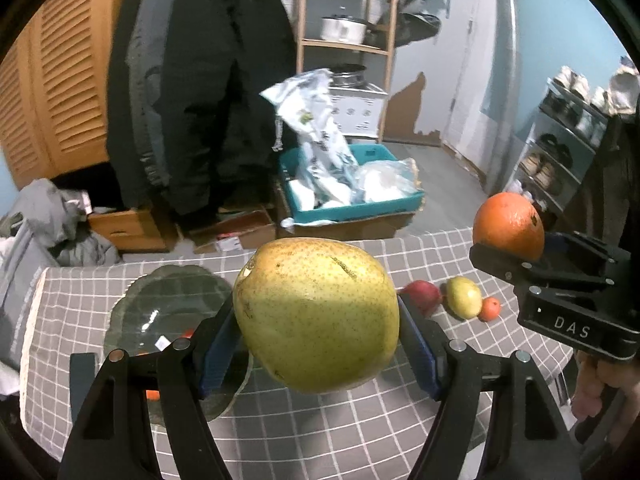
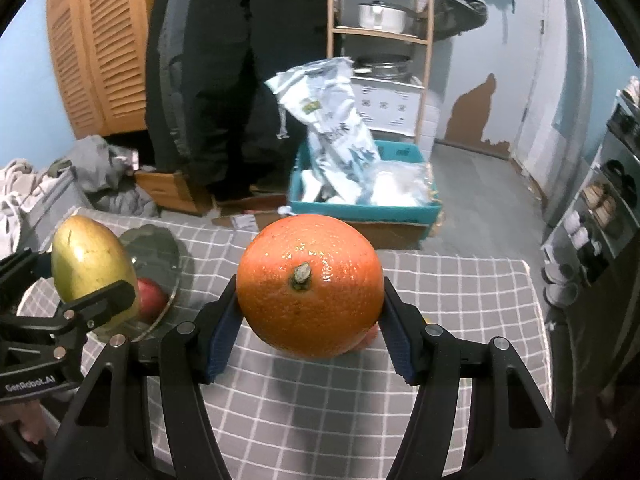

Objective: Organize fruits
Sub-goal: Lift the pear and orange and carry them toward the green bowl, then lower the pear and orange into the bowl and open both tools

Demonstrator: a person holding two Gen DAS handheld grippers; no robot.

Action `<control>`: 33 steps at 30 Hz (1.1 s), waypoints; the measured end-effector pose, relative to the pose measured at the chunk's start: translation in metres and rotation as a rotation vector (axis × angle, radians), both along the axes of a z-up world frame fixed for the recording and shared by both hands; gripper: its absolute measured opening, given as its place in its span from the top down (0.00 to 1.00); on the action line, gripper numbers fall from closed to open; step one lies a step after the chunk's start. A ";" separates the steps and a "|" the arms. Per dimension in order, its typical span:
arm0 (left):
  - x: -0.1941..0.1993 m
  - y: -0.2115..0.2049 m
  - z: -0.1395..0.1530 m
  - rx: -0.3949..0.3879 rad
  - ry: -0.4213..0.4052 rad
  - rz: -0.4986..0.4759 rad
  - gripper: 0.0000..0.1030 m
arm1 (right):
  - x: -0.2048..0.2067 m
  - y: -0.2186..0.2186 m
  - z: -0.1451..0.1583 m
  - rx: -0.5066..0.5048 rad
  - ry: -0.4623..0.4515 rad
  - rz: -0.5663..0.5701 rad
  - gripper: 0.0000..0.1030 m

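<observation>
My left gripper is shut on a large yellow-green pear and holds it above the checked tablecloth, just right of a dark glass plate. My right gripper is shut on a big orange above the table. The orange also shows in the left wrist view, and the pear in the right wrist view. A red apple lies on the plate. On the cloth lie a red fruit, a small yellow-green fruit and a small orange fruit.
The table carries a grey checked cloth. Beyond its far edge stand a teal crate with bags, cardboard boxes, a hanging black coat and a wooden shelf. A shoe rack stands at the right.
</observation>
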State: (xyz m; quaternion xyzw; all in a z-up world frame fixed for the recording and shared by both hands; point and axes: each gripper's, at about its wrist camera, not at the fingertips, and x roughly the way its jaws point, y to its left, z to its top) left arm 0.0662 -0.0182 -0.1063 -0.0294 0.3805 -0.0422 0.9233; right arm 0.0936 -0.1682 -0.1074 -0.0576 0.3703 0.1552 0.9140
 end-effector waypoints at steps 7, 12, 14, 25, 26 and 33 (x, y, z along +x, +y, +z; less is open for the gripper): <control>0.005 0.041 -0.002 0.006 -0.002 0.080 0.26 | 0.009 0.037 0.000 0.008 0.003 0.055 0.38; 0.005 0.068 -0.004 0.007 0.001 0.132 0.26 | 0.015 0.066 -0.003 0.008 0.007 0.096 0.38; 0.005 0.077 -0.005 0.008 0.002 0.151 0.26 | 0.018 0.076 -0.004 0.007 0.011 0.109 0.38; 0.002 0.126 -0.016 0.026 0.022 0.226 0.26 | 0.035 0.135 -0.018 0.007 0.044 0.193 0.38; 0.003 0.129 -0.019 0.024 0.030 0.232 0.26 | 0.037 0.141 -0.021 0.006 0.051 0.201 0.38; 0.010 0.155 -0.040 0.033 0.074 0.268 0.26 | 0.050 0.173 -0.047 0.003 0.115 0.246 0.38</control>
